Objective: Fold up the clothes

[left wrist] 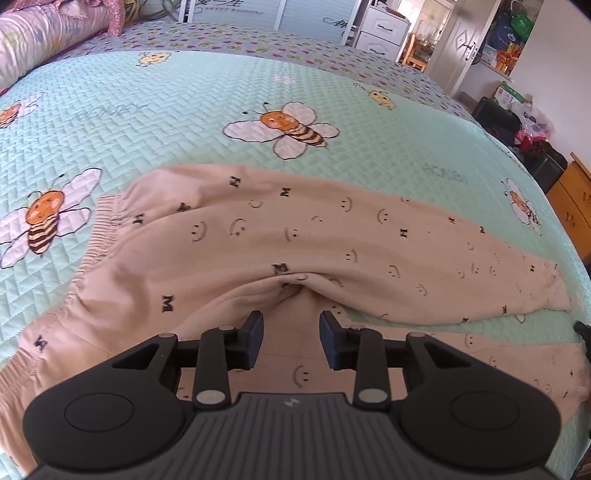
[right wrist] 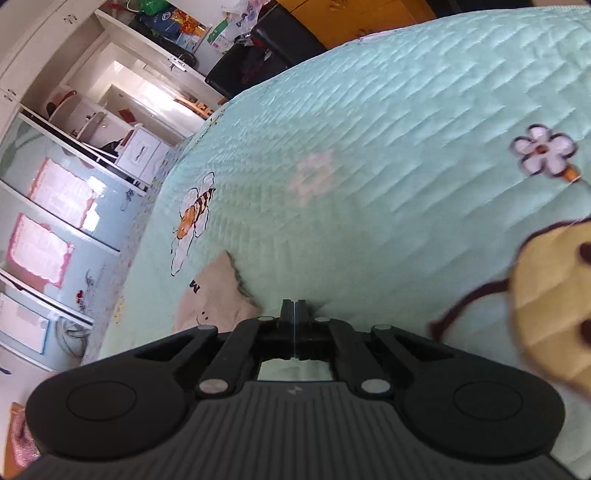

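Observation:
Beige trousers [left wrist: 258, 236] printed with smiley faces and letters lie spread on the green bee-patterned bedspread [left wrist: 166, 96], waistband [left wrist: 103, 229] at the left, legs running right. My left gripper [left wrist: 291, 332] is open and empty, just above the crotch where the two legs part. A black tip of the other gripper [left wrist: 583, 328] shows at the right edge near the lower leg's cuff. My right gripper [right wrist: 294, 310] is shut, its fingers pressed together over the bedspread [right wrist: 369, 147]. A beige cuff [right wrist: 214, 291] lies just left of it; whether it is pinched is hidden.
Rolled pink-patterned bedding [left wrist: 44, 40] lies at the bed's far left. White drawers [left wrist: 380, 33], a cupboard door [left wrist: 461, 48] and a wooden cabinet [left wrist: 572, 206] stand beyond the bed's right edge. Black luggage [right wrist: 258, 59] sits on the floor.

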A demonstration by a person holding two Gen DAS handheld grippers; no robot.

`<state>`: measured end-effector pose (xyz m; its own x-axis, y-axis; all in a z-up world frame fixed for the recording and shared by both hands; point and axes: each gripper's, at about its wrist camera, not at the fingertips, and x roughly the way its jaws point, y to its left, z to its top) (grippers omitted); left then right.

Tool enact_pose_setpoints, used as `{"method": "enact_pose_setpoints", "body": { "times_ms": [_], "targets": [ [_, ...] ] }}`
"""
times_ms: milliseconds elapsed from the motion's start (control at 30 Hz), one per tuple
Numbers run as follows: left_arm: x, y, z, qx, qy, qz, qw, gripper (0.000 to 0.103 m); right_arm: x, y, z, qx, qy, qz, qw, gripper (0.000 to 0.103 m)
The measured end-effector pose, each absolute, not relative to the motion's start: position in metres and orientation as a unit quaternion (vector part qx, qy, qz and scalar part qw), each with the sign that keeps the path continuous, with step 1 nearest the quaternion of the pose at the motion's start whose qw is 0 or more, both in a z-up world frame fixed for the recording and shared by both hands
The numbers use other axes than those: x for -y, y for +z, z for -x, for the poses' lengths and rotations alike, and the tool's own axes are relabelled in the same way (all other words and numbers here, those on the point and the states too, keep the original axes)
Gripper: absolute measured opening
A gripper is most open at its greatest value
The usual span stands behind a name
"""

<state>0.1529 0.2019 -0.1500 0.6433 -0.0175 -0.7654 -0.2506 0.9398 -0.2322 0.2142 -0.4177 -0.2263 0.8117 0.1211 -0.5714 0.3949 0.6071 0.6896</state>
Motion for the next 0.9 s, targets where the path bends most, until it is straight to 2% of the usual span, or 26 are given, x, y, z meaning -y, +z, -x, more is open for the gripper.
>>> {"method": "enact_pose_setpoints", "body": {
  "times_ms": [100, 167, 233, 300, 333, 367, 400, 433, 467, 533, 600, 800, 833, 900],
  "targets": [
    [-0.21, -0.146, -0.151, -0.408, 0.072, 0.163, 0.895, 0.035, 0.408, -0.2, -0.214, -0.261, -0.074, -0.41, 0.871, 0.01],
    [-0.218, -0.144, -0.153, -0.403, 0.083, 0.167, 0.896, 0.035, 0.392, -0.189, -0.234, -0.268, -0.036, -0.384, 0.883, 0.013],
    [-0.225, -0.143, -0.154, -0.4, 0.093, 0.171, 0.896, 0.035, 0.376, -0.183, -0.257, -0.285, -0.011, -0.355, 0.89, 0.024],
    [-0.232, -0.142, -0.154, -0.396, 0.101, 0.169, 0.897, 0.035, 0.371, -0.189, -0.278, -0.305, -0.003, -0.337, 0.891, 0.048],
    [-0.236, -0.143, -0.153, -0.394, 0.104, 0.168, 0.897, 0.036, 0.371, -0.195, -0.289, -0.315, -0.006, -0.327, 0.891, 0.052],
    [-0.241, -0.143, -0.152, -0.393, 0.108, 0.168, 0.898, 0.036, 0.371, -0.202, -0.297, -0.326, -0.012, -0.317, 0.891, 0.052],
    [-0.245, -0.144, -0.151, -0.393, 0.113, 0.17, 0.897, 0.036, 0.371, -0.21, -0.305, -0.34, -0.015, -0.302, 0.891, 0.046],
    [-0.25, -0.146, -0.151, -0.393, 0.118, 0.173, 0.895, 0.036, 0.371, -0.215, -0.31, -0.35, -0.028, -0.277, 0.894, 0.034],
    [-0.254, -0.148, -0.149, -0.393, 0.124, 0.175, 0.894, 0.036, 0.371, -0.211, -0.311, -0.35, -0.058, -0.247, 0.902, 0.0],
    [-0.261, -0.15, -0.144, -0.389, 0.128, 0.179, 0.895, 0.036, 0.37, -0.2, -0.296, -0.318, -0.099, -0.228, 0.915, 0.007],
    [-0.264, -0.152, -0.14, -0.382, 0.124, 0.184, 0.897, 0.036, 0.36, -0.189, -0.277, -0.282, -0.054, -0.234, 0.929, 0.007],
    [-0.267, -0.137, -0.137, -0.345, 0.135, 0.198, 0.907, 0.036, 0.281, -0.174, -0.255, -0.291, 0.097, -0.285, 0.908, 0.015],
    [-0.273, -0.134, -0.136, -0.342, 0.139, 0.2, 0.907, 0.036, 0.266, -0.173, -0.247, -0.288, 0.122, -0.293, 0.904, 0.018],
    [-0.287, -0.127, -0.134, -0.337, 0.148, 0.205, 0.907, 0.038, 0.238, -0.176, -0.229, -0.285, 0.164, -0.314, 0.891, 0.034]
  ]
}}
